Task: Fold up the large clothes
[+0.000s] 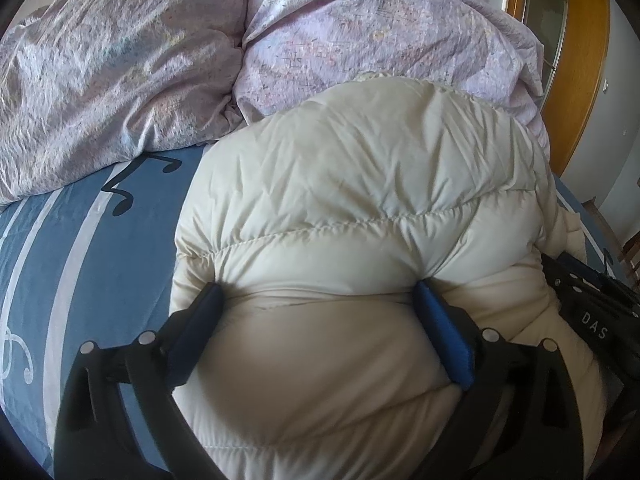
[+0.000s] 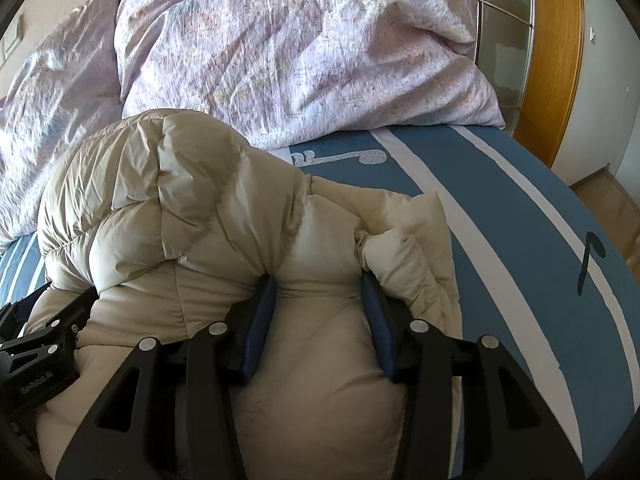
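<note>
A puffy cream down jacket (image 1: 360, 160) lies bunched on the bed, its quilted bulk rising ahead of both grippers. My left gripper (image 1: 316, 292) has its blue pads pressed into a thick fold of the jacket, and the fabric bulges between the fingers. In the right wrist view the jacket (image 2: 160, 200) humps up at the left, with a loose folded flap at the right. My right gripper (image 2: 318, 282) is shut on another thick fold, creases gathering at its fingertips. Each gripper shows at the edge of the other's view: the right one (image 1: 592, 308), the left one (image 2: 40, 340).
The blue bed sheet (image 2: 520, 200) with white stripes and music notes spreads to both sides of the jacket. A crumpled lilac duvet (image 2: 280, 60) fills the far side of the bed. A wooden door frame (image 2: 556, 60) and floor (image 2: 612, 196) lie beyond the bed's right edge.
</note>
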Motion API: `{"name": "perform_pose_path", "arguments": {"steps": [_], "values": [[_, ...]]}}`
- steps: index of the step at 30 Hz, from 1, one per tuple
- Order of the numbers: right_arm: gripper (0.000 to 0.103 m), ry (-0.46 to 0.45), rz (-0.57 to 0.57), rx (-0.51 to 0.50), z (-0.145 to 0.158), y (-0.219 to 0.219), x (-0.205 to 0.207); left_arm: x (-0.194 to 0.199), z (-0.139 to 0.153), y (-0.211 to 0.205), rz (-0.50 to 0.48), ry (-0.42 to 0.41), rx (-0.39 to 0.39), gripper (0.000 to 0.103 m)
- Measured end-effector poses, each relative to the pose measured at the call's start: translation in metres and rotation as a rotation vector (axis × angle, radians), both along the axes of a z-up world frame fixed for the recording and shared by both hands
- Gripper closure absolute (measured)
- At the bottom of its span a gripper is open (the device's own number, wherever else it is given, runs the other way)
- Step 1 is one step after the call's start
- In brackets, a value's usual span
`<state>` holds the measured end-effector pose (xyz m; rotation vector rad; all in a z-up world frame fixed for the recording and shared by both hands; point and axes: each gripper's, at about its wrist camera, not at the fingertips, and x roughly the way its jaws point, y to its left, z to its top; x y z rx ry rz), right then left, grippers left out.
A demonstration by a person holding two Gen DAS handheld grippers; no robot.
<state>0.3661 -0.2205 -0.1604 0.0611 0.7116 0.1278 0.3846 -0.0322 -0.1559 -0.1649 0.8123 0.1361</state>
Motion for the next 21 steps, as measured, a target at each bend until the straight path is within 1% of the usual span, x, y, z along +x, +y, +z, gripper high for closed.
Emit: {"name": "perform_pose_path", "arguments": {"steps": [15, 17, 19, 21], "values": [[0.056, 0.013, 0.006, 0.022, 0.0, 0.0, 0.002, 0.001, 0.0, 0.001, 0.009, 0.007, 0.002, 0.004], [0.056, 0.047, 0.018, 0.037, 0.003, -0.002, 0.004, 0.001, 0.0, 0.0, 0.012, 0.009, 0.007, 0.004], [0.056, 0.11, 0.054, 0.044, 0.01, -0.006, 0.005, 0.001, 0.0, -0.001, 0.015, 0.011, 0.011, 0.002], [0.054, 0.151, 0.087, 0.083, 0.019, -0.015, 0.002, 0.0, 0.0, -0.001, 0.017, 0.01, 0.011, 0.002]]}}
